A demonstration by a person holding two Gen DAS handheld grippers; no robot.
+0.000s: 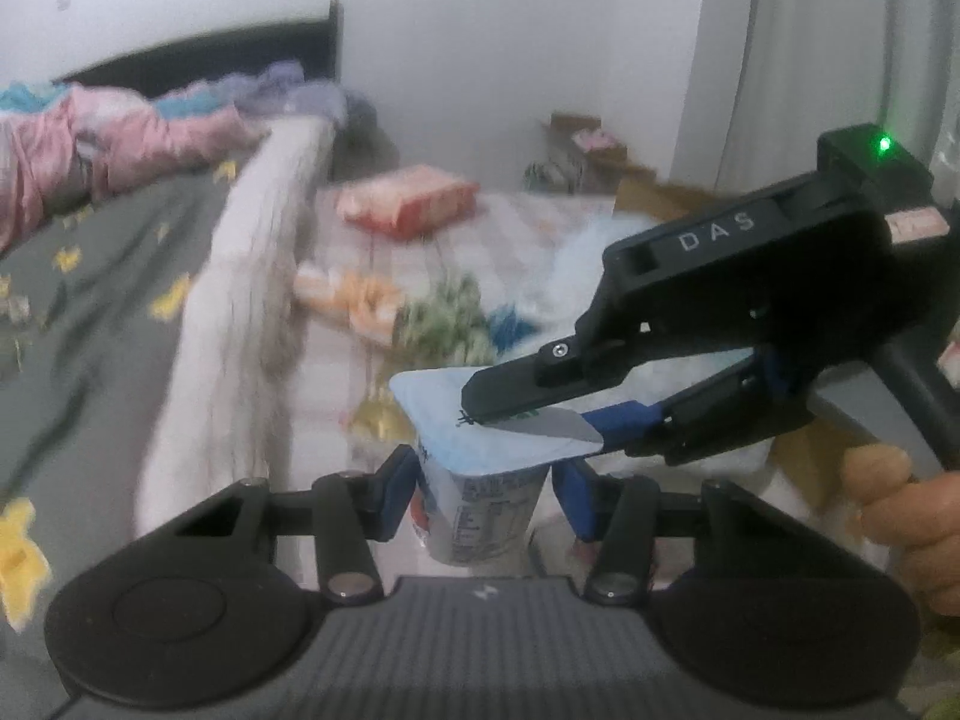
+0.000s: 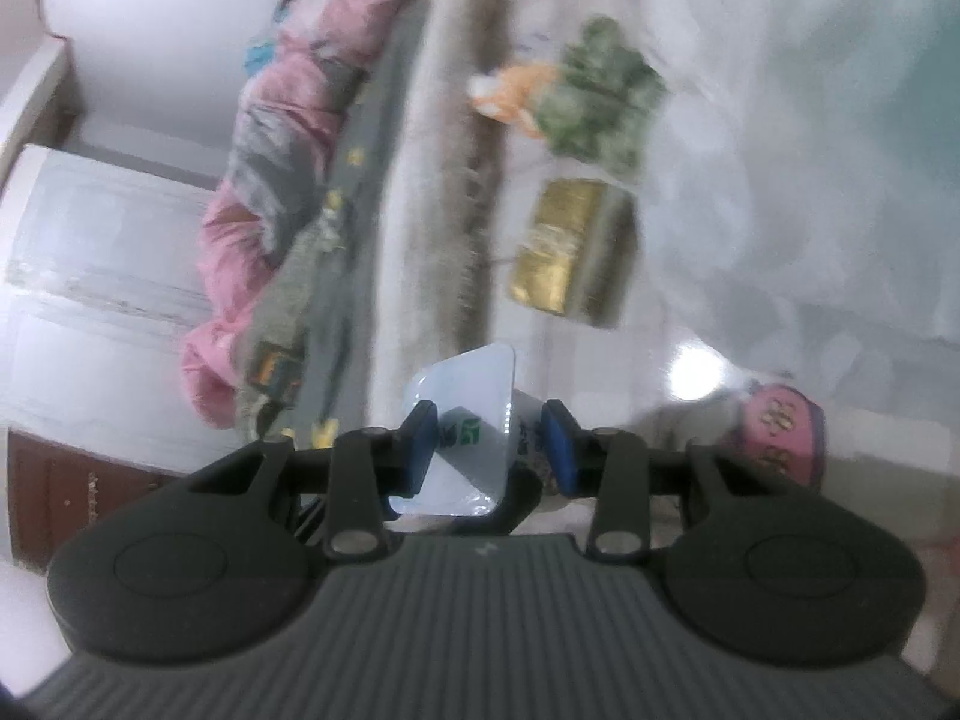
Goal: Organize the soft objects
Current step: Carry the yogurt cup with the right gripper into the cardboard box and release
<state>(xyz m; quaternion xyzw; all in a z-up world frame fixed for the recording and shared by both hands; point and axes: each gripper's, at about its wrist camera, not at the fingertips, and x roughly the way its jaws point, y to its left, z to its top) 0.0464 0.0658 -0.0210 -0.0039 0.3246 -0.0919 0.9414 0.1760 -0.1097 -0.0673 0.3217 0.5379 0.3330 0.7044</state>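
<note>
1. Your left gripper [image 1: 485, 495] sits nearest in the left wrist view, its blue pads [image 1: 401, 495] on either side of a yogurt cup [image 1: 480, 516]; the left pad touches the cup's printed wall, while the right pad appears just beside it, and blur keeps you from telling whether it presses.
2. The cup stands upright between those fingers, lifted clear of the checked cloth [image 1: 516, 222], with its pale foil lid [image 1: 474, 420] facing up.
3. Your right gripper [image 1: 534, 420] reaches in from the right, one black finger lying on top of the lid and the blue-padded finger under the lid's rim, so it pinches the lid's edge.
4. In the right wrist view the same lid [image 2: 474, 414] lies between that gripper's pads [image 2: 555, 447], turned on its side.
5. Your hand [image 1: 918, 528] grips the right gripper's handle at the frame's right edge.
6. Beyond the cup, a gold packet [image 2: 567, 252], a green-patterned bundle [image 1: 447, 324] and orange packets [image 1: 354, 300] lie on the cloth.
7. Farther off, an orange box [image 1: 405, 204] rests near the bed's edge.
8. On the left, the grey bedspread [image 1: 102, 276] carries a crumpled pink quilt [image 1: 120, 144] against the dark headboard [image 1: 240, 54].
</note>
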